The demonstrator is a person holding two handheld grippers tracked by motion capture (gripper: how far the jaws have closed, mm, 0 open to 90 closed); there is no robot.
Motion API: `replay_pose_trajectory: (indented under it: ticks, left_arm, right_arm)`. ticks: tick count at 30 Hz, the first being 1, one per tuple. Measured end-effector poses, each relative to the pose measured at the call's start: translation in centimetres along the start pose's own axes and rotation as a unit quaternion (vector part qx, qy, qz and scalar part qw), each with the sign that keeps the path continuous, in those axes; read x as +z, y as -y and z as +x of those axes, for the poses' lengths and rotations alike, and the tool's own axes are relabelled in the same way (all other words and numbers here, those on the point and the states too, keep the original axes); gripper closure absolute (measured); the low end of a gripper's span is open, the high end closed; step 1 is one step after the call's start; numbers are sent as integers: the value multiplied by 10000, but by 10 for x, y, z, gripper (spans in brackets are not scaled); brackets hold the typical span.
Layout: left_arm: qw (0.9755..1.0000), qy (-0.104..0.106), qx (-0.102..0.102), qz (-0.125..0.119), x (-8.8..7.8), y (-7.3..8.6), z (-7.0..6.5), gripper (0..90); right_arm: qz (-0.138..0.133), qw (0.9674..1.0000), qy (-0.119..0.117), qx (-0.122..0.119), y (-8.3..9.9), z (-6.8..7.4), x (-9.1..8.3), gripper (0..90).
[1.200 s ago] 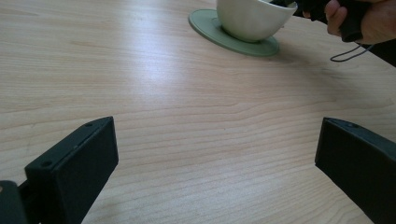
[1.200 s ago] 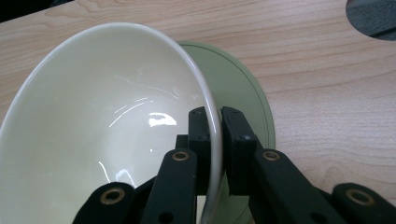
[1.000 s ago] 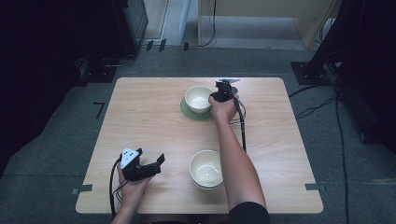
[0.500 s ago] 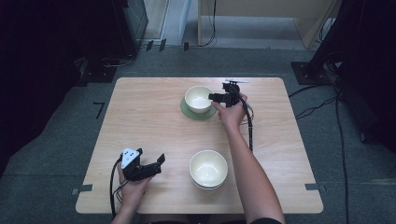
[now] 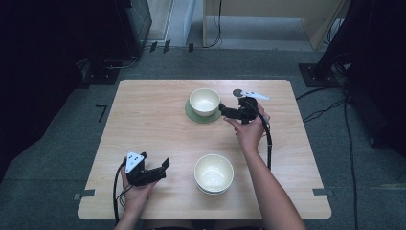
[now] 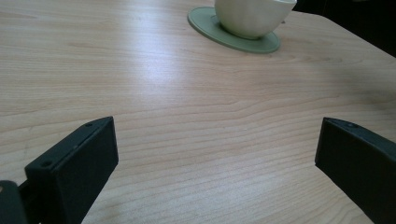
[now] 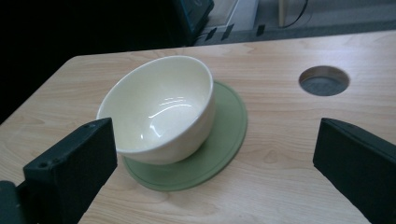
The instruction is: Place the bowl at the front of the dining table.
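Since the earlier frames, right hand-held gripper (image 5: 229,114) has backed a little away from the cream bowl (image 5: 205,101) toward the right edge of the tabletop (image 5: 143,120); its jaws have just been opening and now stand wide, released, with nothing between them. Item: cream bowl, seated upright on a round green coaster (image 5: 191,113) near the middle of the far edge, mouth facing up, resting slightly off-centre so that more coaster shows on its right. Being round, it has no long axis across the tabletop; its only axis runs vertically through the opening. In the right gripper view the bowl (image 7: 161,109) sits ahead and left of the jaws, apart from them. Item: second cream bowl (image 5: 214,172), near the near edge, looking like a stack of two, untouched. Item: left hand-held gripper (image 5: 158,172), at the near left corner, jaws spread and empty over bare wood. Status, as judged: placing of the far bowl on its coaster appears complete; whatever remains likely concerns the near bowls, which have no coaster under them.
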State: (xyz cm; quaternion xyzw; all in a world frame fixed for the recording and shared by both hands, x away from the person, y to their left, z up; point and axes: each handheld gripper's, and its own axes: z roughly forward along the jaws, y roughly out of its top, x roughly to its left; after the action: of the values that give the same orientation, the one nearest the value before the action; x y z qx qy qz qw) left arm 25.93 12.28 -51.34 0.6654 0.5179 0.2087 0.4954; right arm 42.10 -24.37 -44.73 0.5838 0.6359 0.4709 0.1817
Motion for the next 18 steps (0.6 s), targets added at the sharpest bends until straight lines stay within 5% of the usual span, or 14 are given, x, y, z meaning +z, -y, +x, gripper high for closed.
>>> replay_pose_trajectory:
  ticks: [4, 18]
  left_arm:
    - [10000, 1, 8, 0, 0, 0, 0, 0]
    - [10000, -4, 55, 18, 0, 0, -1, 0]
  right_arm:
    - [35, 9998, 104, -161, 7, 0, -7, 0]
    - [-63, 9998, 101, -130, 29, -7, -33, 0]
